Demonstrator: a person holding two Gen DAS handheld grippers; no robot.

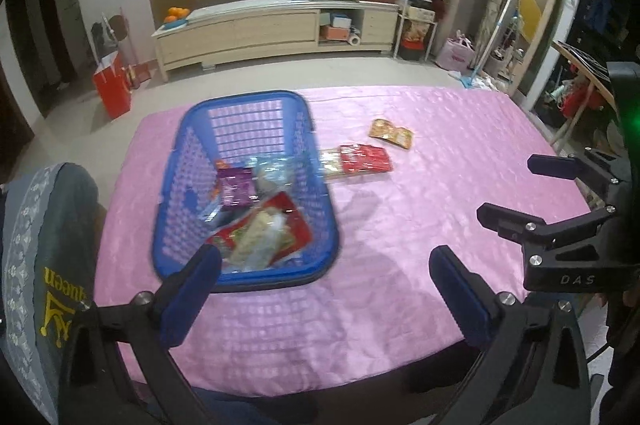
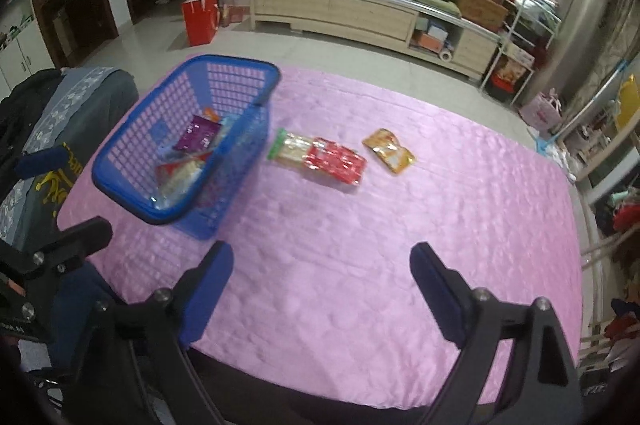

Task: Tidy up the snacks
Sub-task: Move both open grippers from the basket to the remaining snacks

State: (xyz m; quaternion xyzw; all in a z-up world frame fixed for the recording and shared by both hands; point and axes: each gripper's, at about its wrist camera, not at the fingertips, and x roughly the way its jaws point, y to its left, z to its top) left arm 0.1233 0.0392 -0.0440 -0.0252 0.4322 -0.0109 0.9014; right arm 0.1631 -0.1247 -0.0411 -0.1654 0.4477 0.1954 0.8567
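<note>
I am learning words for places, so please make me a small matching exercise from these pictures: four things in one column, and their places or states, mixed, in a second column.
Things:
1. purple packet
2. orange packet
3. red and clear packet
4. left tool

Places or states:
A. open, with nothing between its fingers
B. on the pink cloth, right beside the blue basket
C. inside the blue basket
D. on the pink cloth, farthest from the basket

Pairs: 1-C, 2-D, 3-B, 4-A
</note>
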